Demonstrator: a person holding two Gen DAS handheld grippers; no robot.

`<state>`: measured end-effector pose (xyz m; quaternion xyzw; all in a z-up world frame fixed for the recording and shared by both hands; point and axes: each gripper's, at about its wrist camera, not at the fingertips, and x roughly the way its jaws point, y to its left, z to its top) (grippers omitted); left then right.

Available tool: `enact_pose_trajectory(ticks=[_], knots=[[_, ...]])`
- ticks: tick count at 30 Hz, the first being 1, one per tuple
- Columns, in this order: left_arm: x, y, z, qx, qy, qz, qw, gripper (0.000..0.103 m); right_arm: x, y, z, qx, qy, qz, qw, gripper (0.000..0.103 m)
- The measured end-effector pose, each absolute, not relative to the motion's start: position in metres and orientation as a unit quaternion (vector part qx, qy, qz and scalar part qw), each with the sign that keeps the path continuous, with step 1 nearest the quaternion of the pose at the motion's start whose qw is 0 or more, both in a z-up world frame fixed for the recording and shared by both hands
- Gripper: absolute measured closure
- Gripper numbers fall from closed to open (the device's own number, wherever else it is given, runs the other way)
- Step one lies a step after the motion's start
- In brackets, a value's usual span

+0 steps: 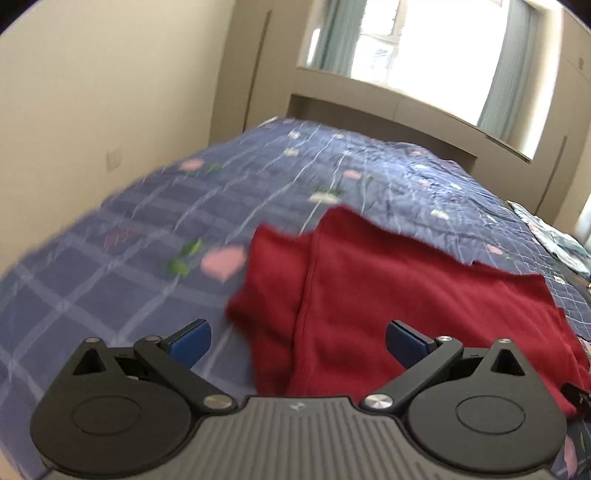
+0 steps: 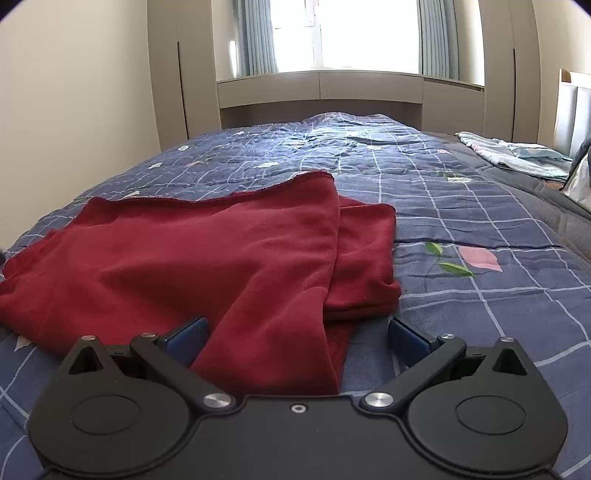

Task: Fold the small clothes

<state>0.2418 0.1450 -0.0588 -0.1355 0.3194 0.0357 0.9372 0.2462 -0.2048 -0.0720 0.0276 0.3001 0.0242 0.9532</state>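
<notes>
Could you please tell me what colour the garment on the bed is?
The garment is plain dark red, clearest in the right wrist view.

Blurred bedspread (image 1: 110,229), red garment (image 1: 388,295) edges

We had the blue checked quilt (image 2: 461,206) as our main landmark, spread over the whole bed, with white grid lines and little pink flowers and green leaves printed on it. Past the far end of the quilt sat a beige built-in cabinet unit (image 2: 317,88), and above that a bright window (image 2: 354,33) with pale blue-grey curtains (image 2: 258,37) on both sides. Off the quilt's right edge lay a crumpled light blue cloth (image 2: 517,155) on a grey strip of bedding. To the left of the quilt was a plain cream wall (image 1: 92,92) with a wall socket (image 1: 113,159) on it.
</notes>
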Motion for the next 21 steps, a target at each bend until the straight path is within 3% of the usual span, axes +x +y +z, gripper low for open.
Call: enact_pose_trajectory(ticks=[4,9,21], knots=[[0.227,0.15,-0.082,-0.176,0.333,0.048,0.925,0.0,0.245,-0.204,-0.072,0.028,0.296,0.021,0.955,0.001],[0.213,0.132,-0.101,-0.104,0.286,0.06,0.951,0.0,0.24,-0.198,-0.072,0.01,0.283,0.011,0.959,0.001],[0.206,0.13,-0.102,-0.111,0.266,0.061,0.956,0.0,0.225,-0.167,-0.07,-0.101,0.228,-0.034,0.968,0.001]])
